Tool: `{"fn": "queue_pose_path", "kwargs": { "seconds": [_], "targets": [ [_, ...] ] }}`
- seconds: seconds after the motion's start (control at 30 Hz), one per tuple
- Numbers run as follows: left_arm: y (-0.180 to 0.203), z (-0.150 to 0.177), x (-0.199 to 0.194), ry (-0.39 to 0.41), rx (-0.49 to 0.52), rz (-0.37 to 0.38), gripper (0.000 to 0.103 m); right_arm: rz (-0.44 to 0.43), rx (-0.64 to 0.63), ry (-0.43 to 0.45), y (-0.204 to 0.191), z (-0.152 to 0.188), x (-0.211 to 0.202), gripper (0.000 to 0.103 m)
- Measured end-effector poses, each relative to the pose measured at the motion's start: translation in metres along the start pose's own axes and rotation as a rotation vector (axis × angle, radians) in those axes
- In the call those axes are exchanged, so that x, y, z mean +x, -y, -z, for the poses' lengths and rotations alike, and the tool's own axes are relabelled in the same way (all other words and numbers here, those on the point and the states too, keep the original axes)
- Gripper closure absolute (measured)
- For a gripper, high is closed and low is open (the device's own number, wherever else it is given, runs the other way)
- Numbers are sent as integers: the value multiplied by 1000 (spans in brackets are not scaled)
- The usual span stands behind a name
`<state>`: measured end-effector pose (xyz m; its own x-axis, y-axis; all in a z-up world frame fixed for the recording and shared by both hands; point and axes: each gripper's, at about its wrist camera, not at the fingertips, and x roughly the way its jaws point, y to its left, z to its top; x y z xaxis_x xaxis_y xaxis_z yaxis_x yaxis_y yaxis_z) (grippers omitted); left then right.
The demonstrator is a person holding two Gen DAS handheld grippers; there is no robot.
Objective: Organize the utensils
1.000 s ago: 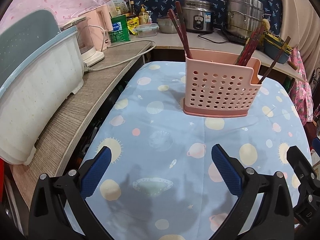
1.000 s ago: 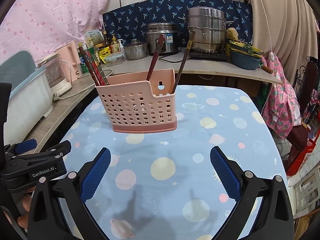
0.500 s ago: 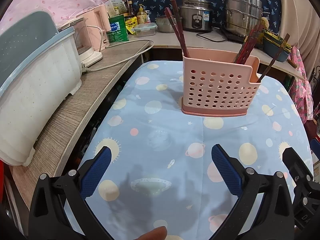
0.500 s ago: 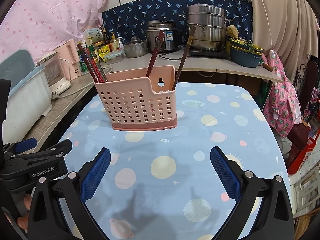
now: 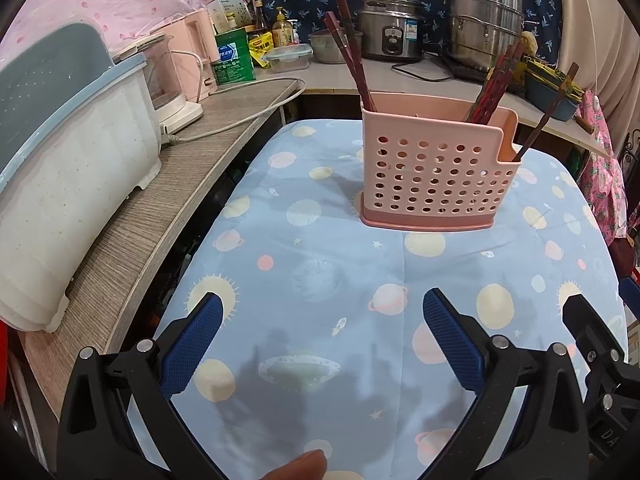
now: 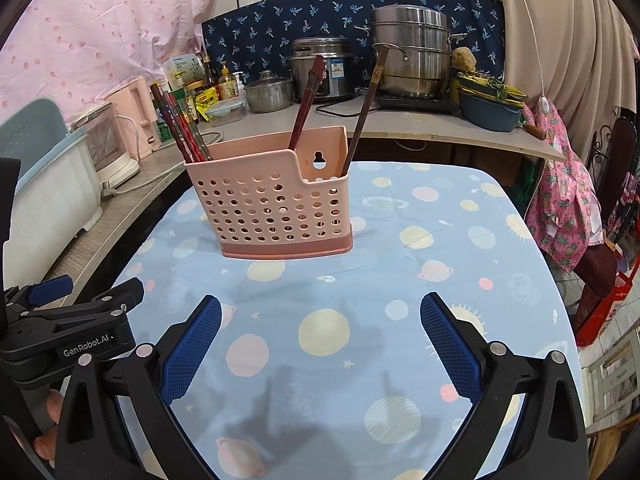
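Now the table (image 5: 304, 248) under its planet cloth fills my view, and the pink utensil holder (image 5: 434, 168) at 12 o'clock looms a little nearer than a second ago. Chopsticks (image 5: 352, 52) stand upright inside it. My left hand-held gripper (image 5: 320, 312) and right hand-held gripper (image 6: 320, 314) both gape wide, holding nothing.

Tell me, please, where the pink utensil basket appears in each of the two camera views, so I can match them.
Left wrist view: the pink basket stands right of centre in the upper half, on the blue tablecloth, beyond the open left gripper.
Right wrist view: the pink basket stands left of centre, beyond the open right gripper.
Shared landmark: the steel steamer pot on the counter behind.
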<state>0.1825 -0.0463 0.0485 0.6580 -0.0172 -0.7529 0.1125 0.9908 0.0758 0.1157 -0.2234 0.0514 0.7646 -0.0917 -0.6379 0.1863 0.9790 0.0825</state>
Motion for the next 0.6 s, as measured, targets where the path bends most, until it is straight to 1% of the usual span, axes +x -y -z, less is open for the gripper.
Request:
{"fn": "queue_pose_path", "kwargs": {
  "seconds": [0.6],
  "targets": [
    [3,1,0,5,10,-1,7,1,2,-2,1,0,2,7]
  ]
}}
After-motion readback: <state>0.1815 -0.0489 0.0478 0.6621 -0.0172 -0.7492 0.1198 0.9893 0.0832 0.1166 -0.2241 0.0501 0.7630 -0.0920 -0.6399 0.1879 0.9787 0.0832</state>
